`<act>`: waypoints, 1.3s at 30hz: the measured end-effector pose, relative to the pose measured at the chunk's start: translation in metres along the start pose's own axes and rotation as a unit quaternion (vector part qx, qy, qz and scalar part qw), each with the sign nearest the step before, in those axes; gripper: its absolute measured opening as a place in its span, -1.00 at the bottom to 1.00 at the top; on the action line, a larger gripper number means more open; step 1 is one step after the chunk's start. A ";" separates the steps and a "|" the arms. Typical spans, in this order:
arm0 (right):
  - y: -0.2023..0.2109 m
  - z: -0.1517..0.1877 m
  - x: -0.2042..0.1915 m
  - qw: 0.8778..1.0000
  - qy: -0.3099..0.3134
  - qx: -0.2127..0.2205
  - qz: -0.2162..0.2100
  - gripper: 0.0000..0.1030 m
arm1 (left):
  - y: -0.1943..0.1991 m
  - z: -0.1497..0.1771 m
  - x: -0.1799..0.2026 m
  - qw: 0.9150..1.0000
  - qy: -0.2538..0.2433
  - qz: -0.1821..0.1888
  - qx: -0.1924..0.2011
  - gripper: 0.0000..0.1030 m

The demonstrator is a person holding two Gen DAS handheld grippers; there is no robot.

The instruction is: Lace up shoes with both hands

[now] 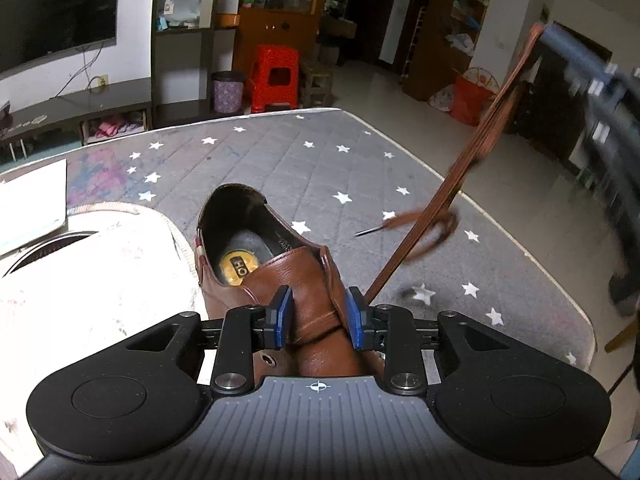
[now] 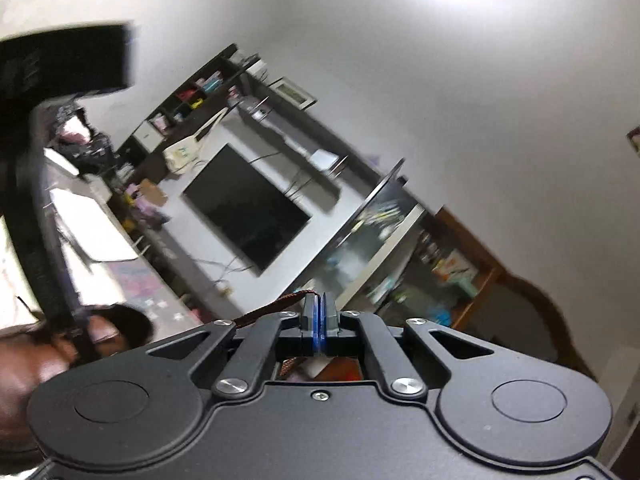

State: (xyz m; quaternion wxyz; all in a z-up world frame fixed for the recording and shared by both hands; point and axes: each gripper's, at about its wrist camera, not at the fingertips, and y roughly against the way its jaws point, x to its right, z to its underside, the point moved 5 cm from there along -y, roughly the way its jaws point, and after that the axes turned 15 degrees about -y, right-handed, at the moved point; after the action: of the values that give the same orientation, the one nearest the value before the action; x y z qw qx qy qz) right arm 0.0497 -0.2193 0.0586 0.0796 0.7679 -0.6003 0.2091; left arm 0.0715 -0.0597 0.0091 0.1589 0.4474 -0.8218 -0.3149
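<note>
A brown leather shoe (image 1: pixel 256 256) lies on the grey star-patterned mat (image 1: pixel 280 160), heel away from me. My left gripper (image 1: pixel 318 314) is shut on the shoe's tongue and vamp, one blue pad on each side. A brown lace (image 1: pixel 452 172) runs taut from the shoe's right side up to the upper right, where my blurred right gripper (image 1: pixel 560 52) holds it high; a loose lace end (image 1: pixel 404 222) with a dark tip dangles. In the right wrist view my right gripper (image 2: pixel 319 314) is shut on the brown lace (image 2: pixel 272 308), tilted toward the ceiling.
A white cloth-covered object (image 1: pixel 80 280) and a white sheet (image 1: pixel 32 208) lie left of the shoe. The mat's edge (image 1: pixel 520 240) drops to a tiled floor on the right. A TV (image 1: pixel 56 12), a red stool (image 1: pixel 276 76) and cabinets stand behind.
</note>
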 end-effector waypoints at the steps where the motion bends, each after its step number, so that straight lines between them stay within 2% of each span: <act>1: 0.000 -0.004 0.003 1.000 0.005 0.007 0.007 -0.98 | 0.001 0.001 0.000 1.000 0.001 0.000 0.000 -0.41; 4: 0.002 -0.016 0.013 0.999 0.021 0.029 0.028 -0.98 | 0.003 0.003 0.000 1.000 0.004 0.003 0.006 -0.33; 11: 0.006 -0.044 0.034 0.992 0.059 0.079 0.077 -0.98 | 0.013 0.009 0.004 1.000 0.006 0.012 0.020 -0.32; 13: 0.004 -0.051 0.036 0.992 0.059 0.080 0.074 -0.98 | 0.020 0.009 0.006 1.000 0.003 0.009 0.027 -0.28; 15: 0.000 -0.053 0.037 0.994 0.057 0.072 0.064 -0.98 | 0.031 0.011 0.006 0.999 -0.004 -0.003 0.034 -0.05; 17: -0.004 -0.048 0.035 0.996 0.050 0.049 0.049 -0.98 | 0.039 0.014 0.004 0.999 -0.013 -0.024 0.037 0.03; 21: -0.012 -0.021 0.033 1.000 0.020 -0.011 0.019 -0.98 | 0.057 0.030 -0.009 0.996 -0.015 -0.077 0.040 0.07; 27: -0.017 0.007 0.021 0.995 -0.004 -0.099 -0.023 -0.97 | 0.062 0.055 -0.029 0.991 0.007 -0.133 0.023 0.10; 31: -0.018 0.025 0.013 0.986 -0.020 -0.158 -0.050 -0.97 | 0.062 0.072 -0.036 0.987 0.019 -0.157 0.006 0.10; 36: -0.019 0.047 0.003 0.969 -0.039 -0.230 -0.084 -0.95 | 0.059 0.086 -0.038 0.985 0.018 -0.173 -0.013 0.11; 39: -0.019 0.060 -0.003 0.955 -0.051 -0.272 -0.104 -0.68 | 0.061 0.091 -0.039 0.984 0.020 -0.174 -0.017 0.11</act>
State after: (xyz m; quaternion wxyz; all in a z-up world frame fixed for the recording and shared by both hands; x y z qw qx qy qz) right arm 0.0809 -0.2336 0.0059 0.2763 0.7846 -0.5548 -0.0106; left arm 0.0055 0.0316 -0.0181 0.1254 0.5873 -0.7224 -0.3427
